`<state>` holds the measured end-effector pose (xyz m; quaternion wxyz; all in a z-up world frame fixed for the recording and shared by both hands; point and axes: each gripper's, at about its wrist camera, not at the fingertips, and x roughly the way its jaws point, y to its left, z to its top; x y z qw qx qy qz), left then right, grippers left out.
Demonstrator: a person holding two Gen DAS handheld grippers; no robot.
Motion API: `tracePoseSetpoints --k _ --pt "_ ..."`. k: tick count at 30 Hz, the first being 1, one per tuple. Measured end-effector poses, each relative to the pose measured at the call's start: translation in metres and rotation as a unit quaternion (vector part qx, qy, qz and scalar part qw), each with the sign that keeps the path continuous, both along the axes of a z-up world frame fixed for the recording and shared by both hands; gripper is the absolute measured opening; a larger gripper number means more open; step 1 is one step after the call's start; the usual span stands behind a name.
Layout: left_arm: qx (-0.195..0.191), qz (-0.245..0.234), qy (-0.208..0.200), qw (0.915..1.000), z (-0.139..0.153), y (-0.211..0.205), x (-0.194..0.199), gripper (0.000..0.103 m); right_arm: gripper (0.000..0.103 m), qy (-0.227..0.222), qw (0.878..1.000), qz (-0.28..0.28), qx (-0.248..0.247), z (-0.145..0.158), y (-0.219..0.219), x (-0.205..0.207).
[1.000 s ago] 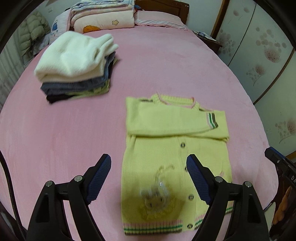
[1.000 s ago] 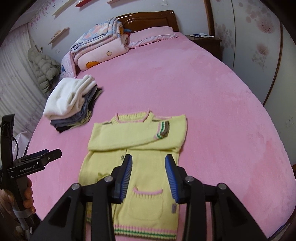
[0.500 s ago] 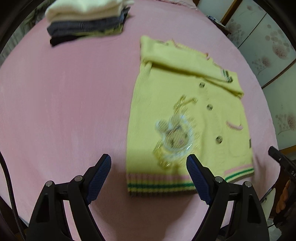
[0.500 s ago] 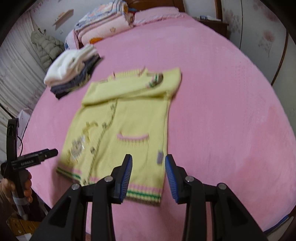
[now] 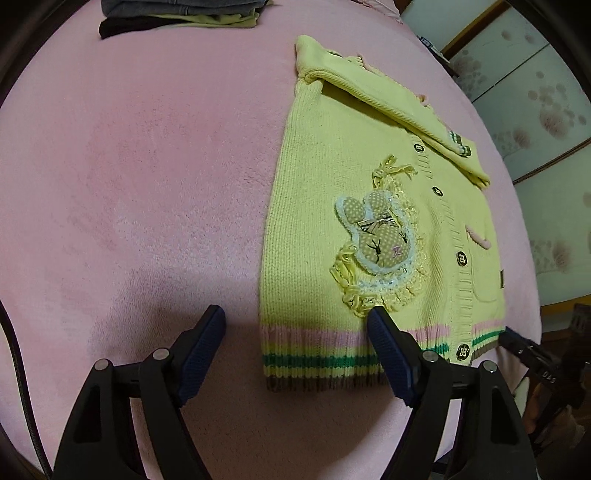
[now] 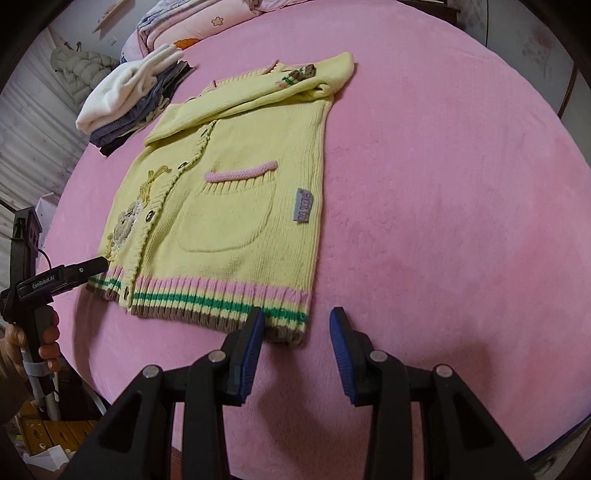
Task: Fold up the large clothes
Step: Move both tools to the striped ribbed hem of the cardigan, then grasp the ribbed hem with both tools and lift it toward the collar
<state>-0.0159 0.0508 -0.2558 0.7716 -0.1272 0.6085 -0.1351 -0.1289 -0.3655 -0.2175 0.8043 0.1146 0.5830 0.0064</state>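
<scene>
A yellow knit cardigan (image 5: 325,206) lies flat on the pink bed, sleeves folded across its chest, with a bunny patch (image 5: 376,236) and a striped hem (image 5: 317,358). It also shows in the right wrist view (image 6: 236,192). My left gripper (image 5: 295,347) is open, its jaws either side of the hem's left corner. My right gripper (image 6: 297,332) is open and empty at the hem's right corner (image 6: 295,321). The left gripper (image 6: 96,264) also shows in the right wrist view at the hem's far corner.
A stack of folded clothes (image 6: 133,92) with a white item on top lies at the far left of the bed (image 6: 443,184). Folded quilts (image 6: 192,22) lie near the headboard. A wardrobe (image 5: 535,110) stands to the right. The bed's front edge is close below both grippers.
Both grippers have dropped and pulled back from above the cardigan to its hem. The right gripper has opened wider.
</scene>
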Motion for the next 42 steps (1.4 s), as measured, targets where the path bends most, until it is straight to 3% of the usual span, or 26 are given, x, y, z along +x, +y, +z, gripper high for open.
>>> tracePoseSetpoints --k 6,9,11,13,17,20,21,23,27,30,38,42 --pt "-0.020 -0.008 -0.003 0.9998 -0.008 0.006 -0.002 0.077 0.037 -0.003 1.000 -0.004 0.023 -0.011 -0.001 0.000" --pt "-0.035 -0.007 0.004 0.9993 -0.009 0.008 -0.002 0.077 0.030 -0.006 1.000 0.002 0.028 -0.015 0.001 0.000" --pt "-0.040 -0.012 0.009 0.9991 -0.009 0.008 -0.002 0.077 0.017 -0.004 0.999 0.004 0.044 -0.018 0.001 0.001" --pt "-0.040 -0.028 0.015 0.9987 -0.009 0.001 -0.003 0.076 0.011 -0.002 0.999 0.007 0.052 -0.019 0.003 0.002" --pt "-0.022 -0.052 0.020 0.9982 -0.009 -0.011 -0.004 0.069 0.010 0.005 0.999 0.014 0.051 -0.018 0.005 0.005" --pt "-0.014 -0.054 0.031 0.9980 -0.012 -0.014 0.001 0.031 0.009 0.009 0.999 0.014 0.048 -0.017 0.005 0.006" --pt "-0.024 -0.053 0.040 0.9975 -0.014 -0.013 0.004 0.011 0.009 0.010 0.999 0.016 0.044 -0.016 0.006 0.006" --pt "-0.024 -0.051 0.057 0.9968 -0.015 -0.017 0.008 0.011 0.008 0.010 0.999 0.021 0.033 -0.014 0.009 0.007" --pt "0.023 -0.080 0.052 0.9951 -0.004 -0.035 0.011 0.010 0.008 0.007 0.999 0.018 0.027 -0.006 0.011 0.008" --pt "0.028 -0.077 0.047 0.9955 0.016 -0.034 0.014 0.010 0.007 -0.002 0.999 0.014 0.035 0.010 0.007 0.010" --pt "-0.052 -0.014 0.004 0.9985 0.088 -0.015 0.060 0.010 0.007 -0.078 0.993 -0.022 0.081 0.080 -0.011 0.034" --pt "-0.088 0.034 -0.012 0.9955 0.103 -0.008 0.102 0.010 0.007 -0.128 0.983 -0.068 0.109 0.103 -0.030 0.067"
